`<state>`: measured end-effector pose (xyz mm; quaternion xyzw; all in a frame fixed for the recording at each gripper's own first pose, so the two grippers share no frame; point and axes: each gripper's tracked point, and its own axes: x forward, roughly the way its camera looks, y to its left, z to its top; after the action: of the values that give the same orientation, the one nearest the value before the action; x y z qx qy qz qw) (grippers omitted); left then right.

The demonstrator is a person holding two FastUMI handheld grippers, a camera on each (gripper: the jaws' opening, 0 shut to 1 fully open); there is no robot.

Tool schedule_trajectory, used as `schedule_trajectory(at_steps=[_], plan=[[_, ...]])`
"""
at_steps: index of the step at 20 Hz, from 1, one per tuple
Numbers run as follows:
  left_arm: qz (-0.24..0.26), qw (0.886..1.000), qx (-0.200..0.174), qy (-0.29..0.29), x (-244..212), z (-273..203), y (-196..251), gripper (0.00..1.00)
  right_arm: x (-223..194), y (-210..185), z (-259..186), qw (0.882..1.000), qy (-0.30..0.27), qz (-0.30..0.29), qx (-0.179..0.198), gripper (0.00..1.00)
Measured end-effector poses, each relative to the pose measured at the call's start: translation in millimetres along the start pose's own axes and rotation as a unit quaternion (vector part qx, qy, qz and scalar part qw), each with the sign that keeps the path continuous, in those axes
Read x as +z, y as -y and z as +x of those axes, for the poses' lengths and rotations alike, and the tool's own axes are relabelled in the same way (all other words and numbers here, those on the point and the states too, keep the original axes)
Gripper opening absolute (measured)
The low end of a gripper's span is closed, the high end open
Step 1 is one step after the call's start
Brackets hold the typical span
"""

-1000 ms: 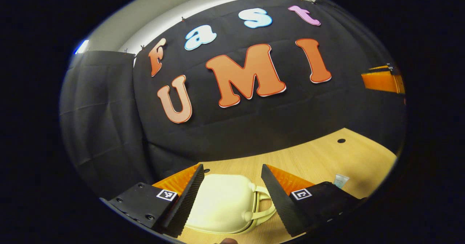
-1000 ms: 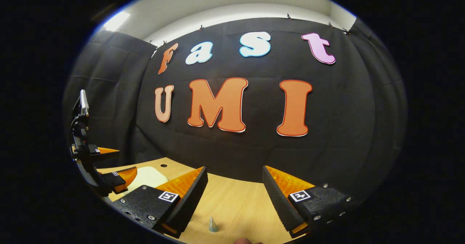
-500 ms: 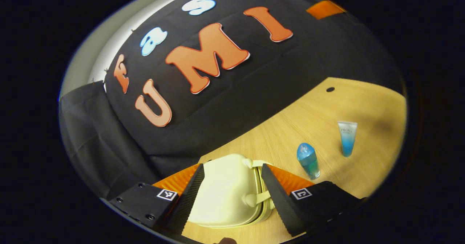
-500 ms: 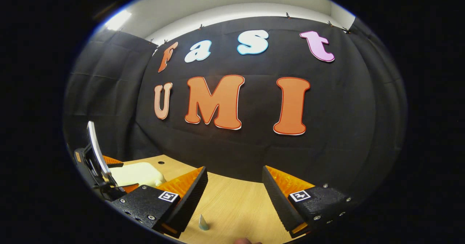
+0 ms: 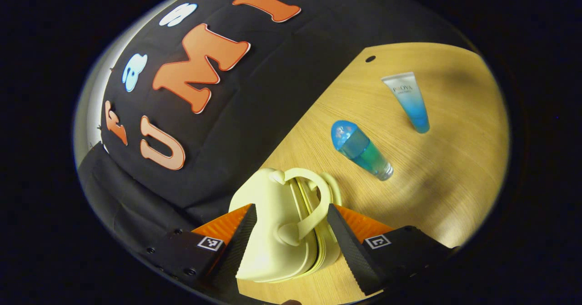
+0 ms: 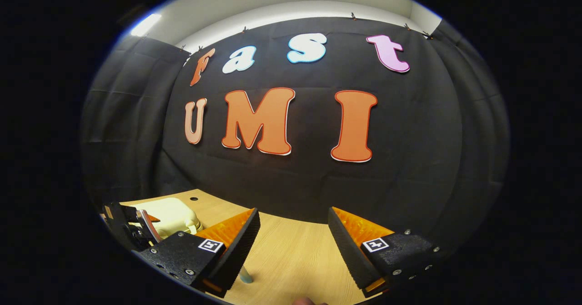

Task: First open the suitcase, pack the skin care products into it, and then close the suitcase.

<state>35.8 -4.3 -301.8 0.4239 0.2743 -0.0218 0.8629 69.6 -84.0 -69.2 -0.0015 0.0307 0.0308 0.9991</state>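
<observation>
The small cream suitcase [image 5: 273, 232] lies shut on the wooden table, its looped handle [image 5: 313, 205] facing the products. My left gripper [image 5: 291, 209] is open and tilted, one finger on each side of the case's handle end. A blue-capped green bottle [image 5: 362, 151] lies on its side beyond the case. A white-to-blue tube [image 5: 409, 100] lies farther out. My right gripper [image 6: 293, 212] hangs open over bare table with nothing between its fingers. From there the suitcase [image 6: 170, 214] and the left gripper [image 6: 132, 227] sit at the lower left. A blue product tip [image 6: 246, 276] peeks out by the right gripper's left finger.
The wooden table [image 5: 454, 173] runs back to the black cloth wall [image 6: 295, 182]. A small dark hole [image 5: 370, 59] marks the tabletop near the wall, and another hole [image 6: 193, 198] lies behind the suitcase.
My left gripper has rolled and come down onto the suitcase, so the case now sits between its fingers; the bottle and tube came into view. The right gripper barely moved.
</observation>
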Motion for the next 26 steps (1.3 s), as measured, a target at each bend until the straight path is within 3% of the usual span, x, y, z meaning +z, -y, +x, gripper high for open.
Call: schedule_trajectory(at_steps=[3,6,7,8,9,10,11,13,14,21,22,23,26], plan=[[0.041,0.999,0.003,-0.004,-9,11,6,0.95,-2,3,-1,1.0,-0.003,-0.002,-0.007,0.95],[0.086,0.996,-0.002,-0.004,-16,20,14,0.82,-5,4,0,1.0,-0.005,-0.005,-0.019,0.95],[0.104,0.995,-0.001,-0.002,-18,22,15,0.82,-5,2,0,1.0,-0.007,-0.002,-0.021,0.95],[0.122,0.993,-0.002,-0.001,-20,27,17,0.7,-6,-1,-1,1.0,-0.008,0.0,-0.024,0.95],[0.135,0.991,-0.002,-0.002,-24,31,18,0.68,-6,-3,-1,1.0,-0.009,0.0,-0.025,0.95],[0.144,0.99,-0.005,0.0,-26,34,21,0.52,-7,-6,-3,1.0,-0.009,-0.002,-0.025,0.95],[0.154,0.988,-0.002,0.008,-24,37,20,0.52,-7,-6,-3,0.999,-0.007,-0.009,-0.03,0.95],[0.161,0.987,-0.013,0.015,-25,36,25,0.29,-9,-5,-4,0.999,-0.014,-0.018,-0.043,0.95],[0.154,0.988,-0.024,0.017,-24,39,29,0.16,-8,-8,-5,0.999,-0.016,-0.015,-0.045,0.95],[0.007,0.998,-0.056,0.033,-10,28,-5,0.15,-7,-29,2,0.999,-0.02,-0.023,-0.035,0.95],[-0.009,0.998,-0.049,0.045,-3,28,-13,0.14,-7,-31,1,0.999,-0.023,-0.017,-0.04,0.95],[-0.019,0.997,-0.044,0.055,2,31,-28,0.04,-4,-34,1,0.999,-0.019,-0.01,-0.043,0.95],[-0.066,0.994,-0.046,0.068,3,15,-64,0.03,-1,-44,7,0.999,-0.016,-0.014,-0.047,0.95]])
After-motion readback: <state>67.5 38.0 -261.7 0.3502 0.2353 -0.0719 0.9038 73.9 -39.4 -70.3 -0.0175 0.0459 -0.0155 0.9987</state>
